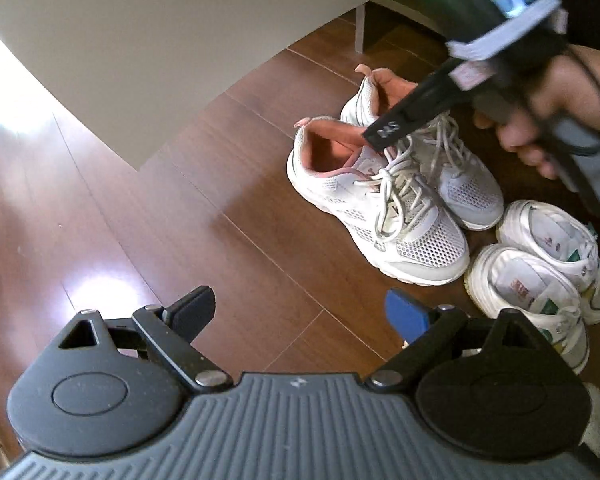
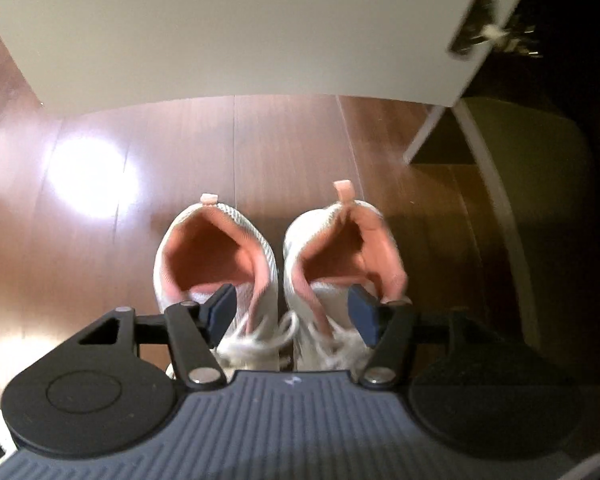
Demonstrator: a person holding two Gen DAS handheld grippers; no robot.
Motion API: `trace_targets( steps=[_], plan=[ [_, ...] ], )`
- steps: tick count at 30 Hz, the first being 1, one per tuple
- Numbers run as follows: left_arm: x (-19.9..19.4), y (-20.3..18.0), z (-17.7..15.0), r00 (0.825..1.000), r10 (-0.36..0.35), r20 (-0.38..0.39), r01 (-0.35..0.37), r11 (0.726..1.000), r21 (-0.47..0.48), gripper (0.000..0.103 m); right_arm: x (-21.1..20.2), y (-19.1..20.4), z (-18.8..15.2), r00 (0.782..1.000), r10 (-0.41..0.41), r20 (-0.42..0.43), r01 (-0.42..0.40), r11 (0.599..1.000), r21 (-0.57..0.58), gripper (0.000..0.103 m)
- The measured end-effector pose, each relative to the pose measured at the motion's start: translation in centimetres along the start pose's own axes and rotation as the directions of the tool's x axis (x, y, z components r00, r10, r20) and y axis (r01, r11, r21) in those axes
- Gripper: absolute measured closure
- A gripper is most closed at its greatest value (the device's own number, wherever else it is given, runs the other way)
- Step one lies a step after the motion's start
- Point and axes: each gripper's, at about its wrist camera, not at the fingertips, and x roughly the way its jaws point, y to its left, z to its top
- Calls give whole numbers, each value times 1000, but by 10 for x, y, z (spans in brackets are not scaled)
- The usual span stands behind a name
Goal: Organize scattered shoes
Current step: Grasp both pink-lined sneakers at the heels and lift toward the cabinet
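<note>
Right gripper (image 2: 294,312) fingers parted wide, straddling tongues of pink-lined sneakers (image 2: 276,264), gripping nothing; white cabinet (image 2: 260,28) upper frame; left gripper (image 1: 300,314) wide, empty; white-green sneakers (image 1: 540,272) right.

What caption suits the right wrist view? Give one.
Open right gripper above two pink-lined white sneakers side by side on wooden floor.

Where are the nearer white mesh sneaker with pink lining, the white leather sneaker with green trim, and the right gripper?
Nearer white mesh sneaker with pink lining (image 1: 412,240), left wrist view, toe mesh.
White leather sneaker with green trim (image 1: 500,268), left wrist view, heel collar.
Right gripper (image 2: 290,312), right wrist view, between fingertips.
</note>
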Motion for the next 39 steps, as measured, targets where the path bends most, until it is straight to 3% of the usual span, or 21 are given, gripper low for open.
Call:
trace_targets(
  steps=[2,5,8,12,15,17,19,21,22,26,28,30,34,36,39],
  plan=[
    [5,0,0,1000,-6,-3,6,1000,4,9,16,1,3,999,1,-53,-2,1000,-23,66],
    [7,1,-4,1000,-10,-8,10,1000,15,9,32,3,6,993,-22,-114,15,998,-69,67],
    [11,0,-5,1000,-9,-21,9,1000,30,9,59,3,8,985,-20,-173,13,999,-38,77],
    [3,-7,-6,1000,-11,-27,13,998,66,9,47,-22,-3,991,52,-125,-30,985,170,82],
    [-5,-15,-6,1000,-11,-14,12,995,101,9,20,-43,-15,995,65,-70,-37,940,339,82],
    [-11,-21,-6,1000,-9,-15,11,991,134,9,-12,-62,-22,998,62,-12,-49,873,485,83],
    [-20,-27,-4,1000,-9,-6,10,985,172,9,-61,-86,-30,998,42,50,-64,761,646,83],
    [-30,-33,1,1000,-24,12,21,979,201,9,-104,-102,-34,996,6,91,-72,669,740,82],
    [-35,-35,3,999,-31,21,26,976,215,9,-138,-113,-36,993,-31,115,-73,603,794,82],
    [-63,-50,19,991,-107,87,77,952,296,9,-225,-140,-35,976,-161,145,-55,463,884,82],
    [-75,-60,30,979,-155,133,99,930,354,9,-257,-158,-32,971,-196,138,-55,379,924,82],
    [-87,-76,47,953,-223,203,116,892,437,9,-282,-177,-28,969,-211,126,-62,287,956,82],
    [-97,-91,71,922,-294,251,144,864,483,9,-306,-201,-24,970,-195,145,-110,178,978,81],
    [-104,-96,84,911,-316,264,158,861,483,9,-314,-204,-23,965,-205,164,-130,169,977,81],
    [-111,-95,86,913,-318,257,165,863,478,9,-331,-203,-21,956,-232,179,-142,165,976,81]
  ],
)
